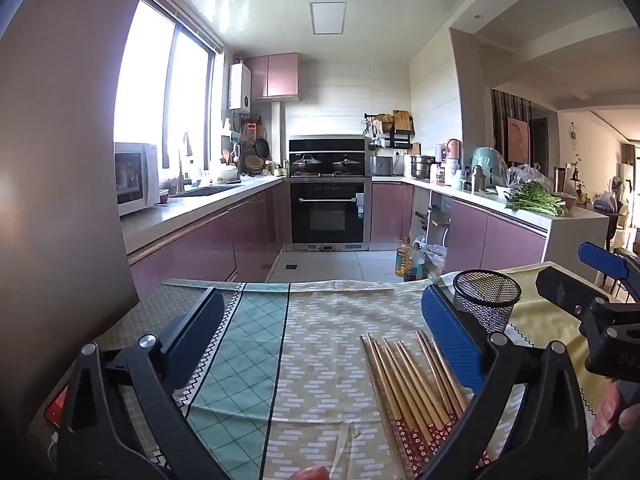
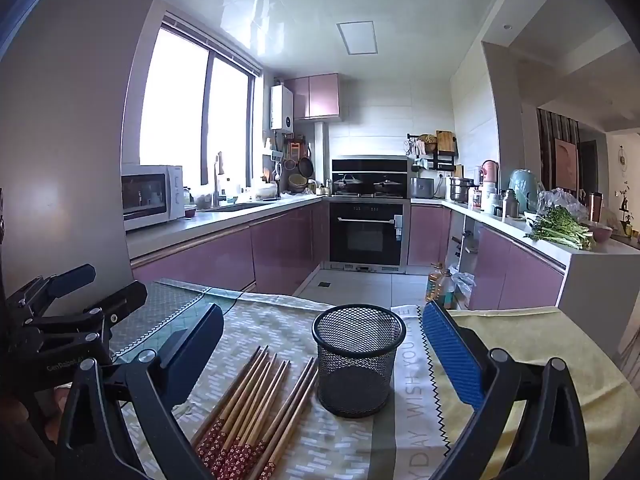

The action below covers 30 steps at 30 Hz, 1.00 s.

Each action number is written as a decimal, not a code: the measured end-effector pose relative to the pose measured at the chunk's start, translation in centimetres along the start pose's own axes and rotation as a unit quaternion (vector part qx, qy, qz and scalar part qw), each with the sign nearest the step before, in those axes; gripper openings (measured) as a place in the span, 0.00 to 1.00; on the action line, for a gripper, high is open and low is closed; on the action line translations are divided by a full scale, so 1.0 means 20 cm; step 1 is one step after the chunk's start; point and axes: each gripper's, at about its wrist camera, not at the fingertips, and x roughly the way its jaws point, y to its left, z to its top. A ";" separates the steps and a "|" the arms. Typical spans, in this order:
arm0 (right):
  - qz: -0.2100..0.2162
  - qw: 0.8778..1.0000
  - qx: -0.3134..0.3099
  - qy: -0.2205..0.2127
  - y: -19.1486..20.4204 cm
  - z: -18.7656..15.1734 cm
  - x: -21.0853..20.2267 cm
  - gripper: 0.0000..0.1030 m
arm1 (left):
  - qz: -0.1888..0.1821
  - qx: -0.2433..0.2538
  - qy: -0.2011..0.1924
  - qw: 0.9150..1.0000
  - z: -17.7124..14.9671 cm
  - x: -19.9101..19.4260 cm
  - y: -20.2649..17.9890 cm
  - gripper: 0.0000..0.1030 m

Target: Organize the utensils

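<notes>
chopsticks [image 2: 256, 412] lay loose on the tablecloth [image 2: 280, 320], long axes running away from the person, just left of the mesh holder [image 2: 356, 364] — between the 2 grippers. left gripper [image 1: 320, 344] and right gripper [image 2: 324, 348] both hung spread wide, gripping nothing — the chopsticks sat inside either one's span.

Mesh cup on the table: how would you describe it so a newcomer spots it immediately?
Start at the cloth-covered table facing the kitchen. On it, right of the chopsticks lying flat, stands the mesh cup. It is black wire, round, upright and empty, the only standing container on the cloth.
</notes>
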 end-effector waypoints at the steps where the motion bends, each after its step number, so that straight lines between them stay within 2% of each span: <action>1: 0.002 1.000 0.001 0.000 0.00 0.00 0.00 0.94 | 0.000 0.000 0.000 1.000 0.00 0.00 0.00 0.95; 30: 0.012 1.000 0.012 -0.009 -0.03 0.01 -0.02 0.94 | 0.000 0.000 -0.011 1.000 0.00 -0.01 0.01 0.95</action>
